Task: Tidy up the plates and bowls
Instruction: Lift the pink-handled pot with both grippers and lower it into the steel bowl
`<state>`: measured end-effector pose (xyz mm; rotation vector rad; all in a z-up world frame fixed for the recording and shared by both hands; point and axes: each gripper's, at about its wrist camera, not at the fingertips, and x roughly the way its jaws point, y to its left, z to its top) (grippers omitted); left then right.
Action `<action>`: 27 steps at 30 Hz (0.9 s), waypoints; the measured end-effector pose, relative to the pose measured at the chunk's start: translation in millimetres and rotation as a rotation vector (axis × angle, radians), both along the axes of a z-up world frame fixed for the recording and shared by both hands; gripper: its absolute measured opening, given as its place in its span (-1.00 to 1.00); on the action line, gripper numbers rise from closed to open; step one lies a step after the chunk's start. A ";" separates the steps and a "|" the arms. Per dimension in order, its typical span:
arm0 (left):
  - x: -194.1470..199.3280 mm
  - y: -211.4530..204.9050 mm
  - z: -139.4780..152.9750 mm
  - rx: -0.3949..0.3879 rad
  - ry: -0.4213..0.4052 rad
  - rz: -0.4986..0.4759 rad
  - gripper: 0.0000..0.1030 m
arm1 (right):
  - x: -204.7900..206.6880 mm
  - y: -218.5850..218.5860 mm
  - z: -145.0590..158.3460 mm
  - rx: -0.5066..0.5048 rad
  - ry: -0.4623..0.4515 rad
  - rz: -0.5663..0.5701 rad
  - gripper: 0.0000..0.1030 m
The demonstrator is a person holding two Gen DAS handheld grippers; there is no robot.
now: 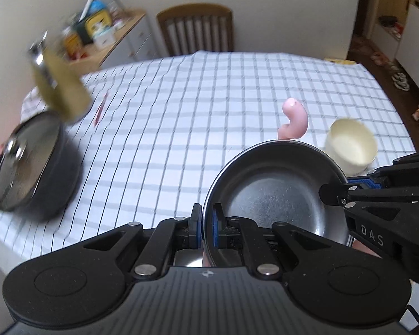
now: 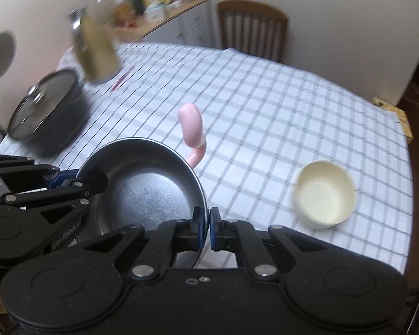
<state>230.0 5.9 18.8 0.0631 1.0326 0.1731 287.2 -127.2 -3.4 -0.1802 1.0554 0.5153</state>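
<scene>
A steel bowl (image 1: 276,192) with a pink handle (image 1: 294,120) is held between both grippers above the checked tablecloth. My left gripper (image 1: 208,227) is shut on its left rim. My right gripper (image 2: 206,227) is shut on its right rim; the bowl (image 2: 150,192) and pink handle (image 2: 192,128) also show in the right wrist view. The right gripper also shows in the left wrist view (image 1: 346,188), and the left gripper in the right wrist view (image 2: 78,182). A cream bowl (image 2: 324,194) stands on the table to the right, also in the left wrist view (image 1: 350,145).
A dark pot with a glass lid (image 1: 33,164) stands at the table's left edge, with a tall olive container (image 1: 61,89) behind it. A wooden chair (image 1: 195,29) is at the far side. A cluttered sideboard (image 1: 109,42) stands by the wall. The checked tablecloth (image 1: 195,106) covers the table.
</scene>
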 end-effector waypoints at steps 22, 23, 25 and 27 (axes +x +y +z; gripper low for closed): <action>-52.1 72.8 -94.6 -0.111 0.141 0.007 -0.87 | -50.6 86.6 -91.9 -0.107 0.144 0.013 -0.89; -52.0 73.4 -96.8 -0.112 0.143 0.003 -0.87 | -50.6 87.2 -93.9 -0.110 0.147 0.012 -0.89; -51.0 74.5 -101.4 -0.117 0.151 0.001 -0.87 | -50.1 88.1 -96.9 -0.114 0.154 0.006 -0.89; -50.5 76.0 -105.9 -0.122 0.157 0.000 -0.87 | -50.3 89.2 -99.7 -0.120 0.156 0.005 -0.89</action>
